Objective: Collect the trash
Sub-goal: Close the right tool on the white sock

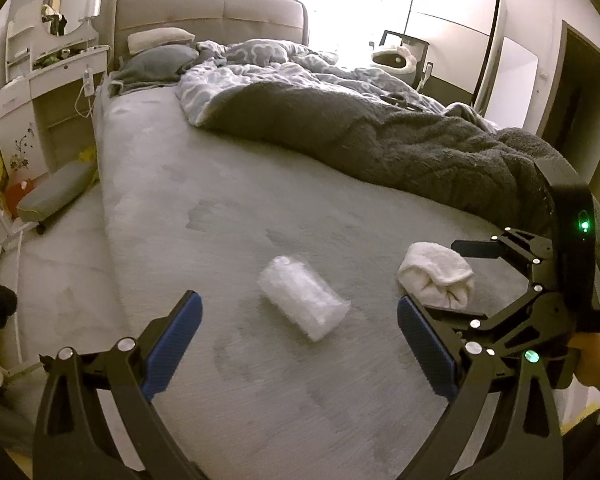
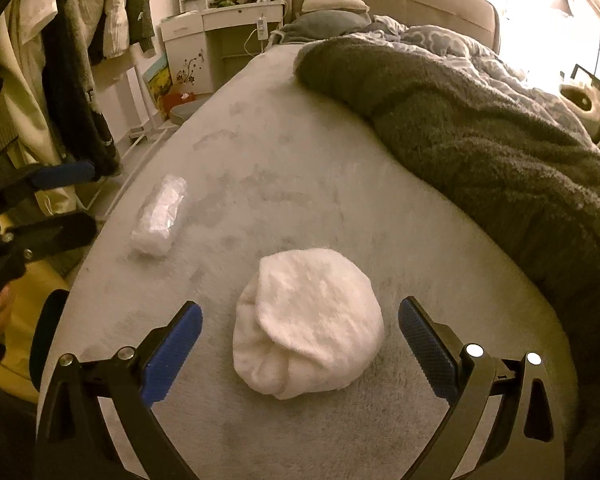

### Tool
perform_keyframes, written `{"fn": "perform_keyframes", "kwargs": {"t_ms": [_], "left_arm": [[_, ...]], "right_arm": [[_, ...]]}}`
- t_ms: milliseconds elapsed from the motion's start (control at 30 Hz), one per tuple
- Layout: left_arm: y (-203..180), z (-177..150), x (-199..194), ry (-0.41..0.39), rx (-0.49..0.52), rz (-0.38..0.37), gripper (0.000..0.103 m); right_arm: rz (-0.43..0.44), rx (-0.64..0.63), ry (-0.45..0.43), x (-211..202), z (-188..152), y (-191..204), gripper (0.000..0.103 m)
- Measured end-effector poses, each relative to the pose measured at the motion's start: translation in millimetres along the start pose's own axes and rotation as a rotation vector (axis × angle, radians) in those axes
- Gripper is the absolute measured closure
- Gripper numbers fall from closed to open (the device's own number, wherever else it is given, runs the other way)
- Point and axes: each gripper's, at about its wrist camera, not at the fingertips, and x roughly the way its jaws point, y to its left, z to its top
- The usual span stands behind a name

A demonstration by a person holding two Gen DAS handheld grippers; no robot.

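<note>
With both tongs gaping, the right tongs [image 2: 300,344] straddle the white bundle [image 2: 306,322] beside the dark blanket [image 2: 480,140] and should close evenly; the left tongs [image 1: 300,332] face the plastic roll [image 1: 302,296].

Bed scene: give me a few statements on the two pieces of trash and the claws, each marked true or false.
1. The left claw is open, lined up on the clear plastic roll. True.
2. The right claw is shut on the white cloth bundle. False: it is open, the bundle lying between its fingers.
3. The roll and the bundle touch. False: bare grey bed cover lies between them.
4. Both lie on the uncovered part of the bed, clear of the dark blanket. True.
</note>
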Motion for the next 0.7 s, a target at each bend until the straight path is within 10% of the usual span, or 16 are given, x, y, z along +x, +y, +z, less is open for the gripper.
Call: {"fn": "perform_keyframes", "kwargs": {"t_ms": [300,400,700], "left_arm": [[-8,2,27,0.053,-0.016,0.073,0.004],[-9,3,35,0.065,-0.044,0.090,0.004],[-13,4,48,0.080,-0.118,0.122,0.012]], "right_arm": [[0.042,0.010,0.026,12,-6,-8,0.005],[0.051,0.029,0.024,12,-5,-12,0.031],[0.080,0.064,0.007,4,-1,-20,0.046]]}}
